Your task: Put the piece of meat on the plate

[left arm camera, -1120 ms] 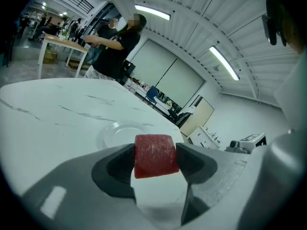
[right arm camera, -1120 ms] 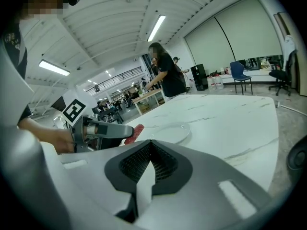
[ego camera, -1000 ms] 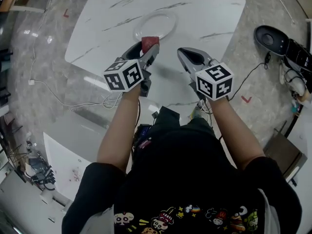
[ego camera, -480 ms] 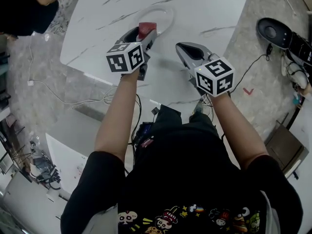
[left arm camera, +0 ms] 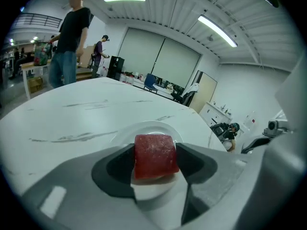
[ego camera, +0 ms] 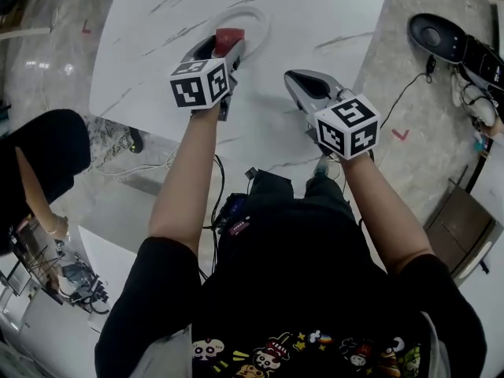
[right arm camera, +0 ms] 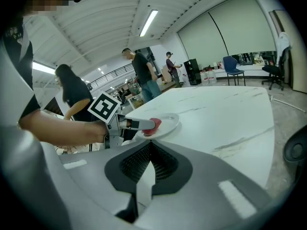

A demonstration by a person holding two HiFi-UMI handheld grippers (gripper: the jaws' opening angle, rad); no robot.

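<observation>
A red cube of meat [left arm camera: 154, 156] sits clamped between the jaws of my left gripper [ego camera: 224, 44], which is shut on it. The gripper holds the meat [ego camera: 228, 39] over the near rim of the clear glass plate [ego camera: 253, 18] on the white marble table [ego camera: 315, 14]. In the left gripper view the plate [left arm camera: 144, 129] lies just beyond the meat. My right gripper [ego camera: 295, 78] hovers to the right of the plate, its jaws shut with nothing between them. From the right gripper view the meat [right arm camera: 152, 126] and the plate [right arm camera: 169, 122] show to the left.
People [left arm camera: 67, 37] stand beyond the table's far side. A black device [ego camera: 437, 38] and cables lie on the floor at the right. A person in black [ego camera: 39, 156] is at the table's left edge. Chairs and cabinets stand far off.
My left gripper has carried the meat forward, from the table's near part to the plate's near rim. The right gripper has hardly moved. A person has come in at the left.
</observation>
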